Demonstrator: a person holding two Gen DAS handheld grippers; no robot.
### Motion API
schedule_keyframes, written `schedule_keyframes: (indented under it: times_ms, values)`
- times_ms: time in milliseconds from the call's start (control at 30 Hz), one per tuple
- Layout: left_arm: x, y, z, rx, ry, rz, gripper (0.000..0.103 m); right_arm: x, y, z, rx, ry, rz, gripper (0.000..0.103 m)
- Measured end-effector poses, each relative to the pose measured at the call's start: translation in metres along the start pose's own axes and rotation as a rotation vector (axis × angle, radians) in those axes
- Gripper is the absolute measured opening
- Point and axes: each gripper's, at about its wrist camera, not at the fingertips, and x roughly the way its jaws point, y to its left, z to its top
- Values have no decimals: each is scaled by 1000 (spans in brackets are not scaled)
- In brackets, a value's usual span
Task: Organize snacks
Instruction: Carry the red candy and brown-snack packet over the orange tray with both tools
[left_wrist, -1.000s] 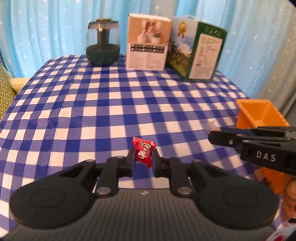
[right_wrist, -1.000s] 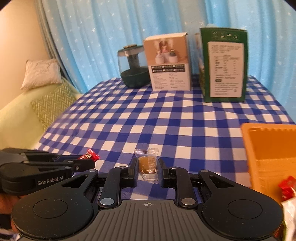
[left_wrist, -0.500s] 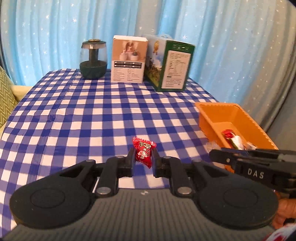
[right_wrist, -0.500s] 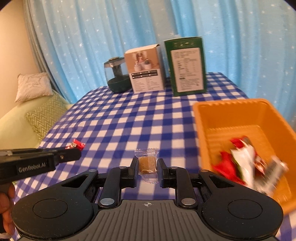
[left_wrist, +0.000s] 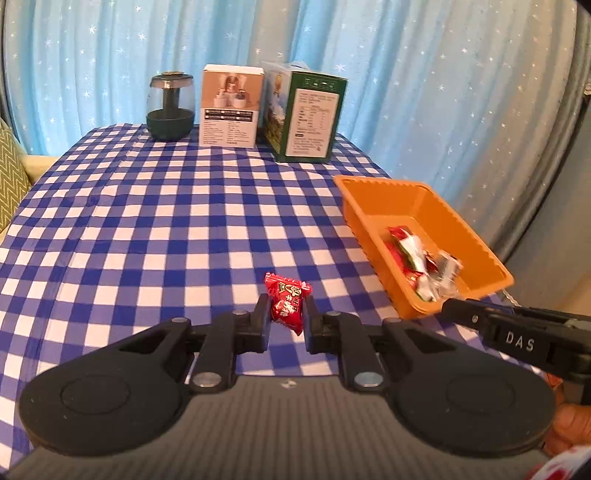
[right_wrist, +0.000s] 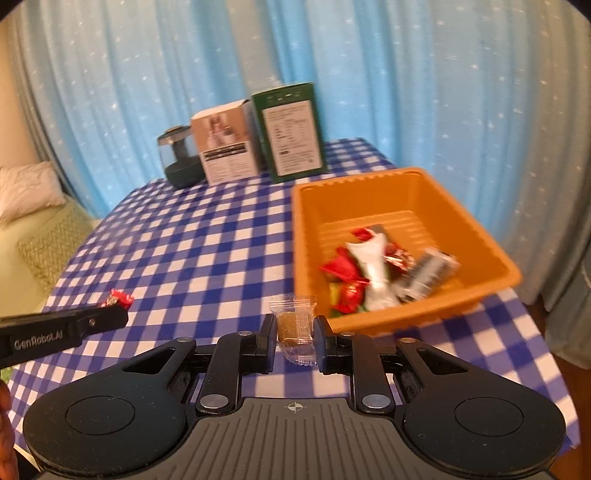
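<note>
Your left gripper is closed down to candy width on a red wrapped candy, held clear above the checked tablecloth. The wrapper print is too small to read. Your right gripper is likewise pinched on a clear-wrapped brown sweet, near the front left corner of the orange tray.

Progress, judged: the tray already holds a small heap of wrapped snacks, blurred, mostly red and white. The two held pieces are not yet dropped in. No loose snacks show on the cloth, so these may be the last; anything outside the views is unknown.

Legible writing: "DAS" on the right tool's side in the left view; "GenRobot.AI" on the left tool's side in the right view.

Far edge: a dark green jar, a beige carton, a green carton. Their label text is unreadable.
</note>
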Motion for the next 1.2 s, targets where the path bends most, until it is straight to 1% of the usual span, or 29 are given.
schedule_keyframes:
  times_ms: [300,433,600,967,1200]
  values:
    - [-14,-41,-7,35,4,-59,15,-36,-17,4,35,-35,-43,21]
    - [-16,-56,-7,57,15,-79,15,-46,-24,5,29,-40,-59,21]
    - [-17,-69,-6,71,23,-101,15,-52,-33,6,51,-39,-79,21]
    - [-24,-92,10,113,9,-121,15,-73,-38,18,68,-88,-83,21]
    - [-22,-105,22,130,3,-143,15,-81,-48,27,82,-100,-96,22]
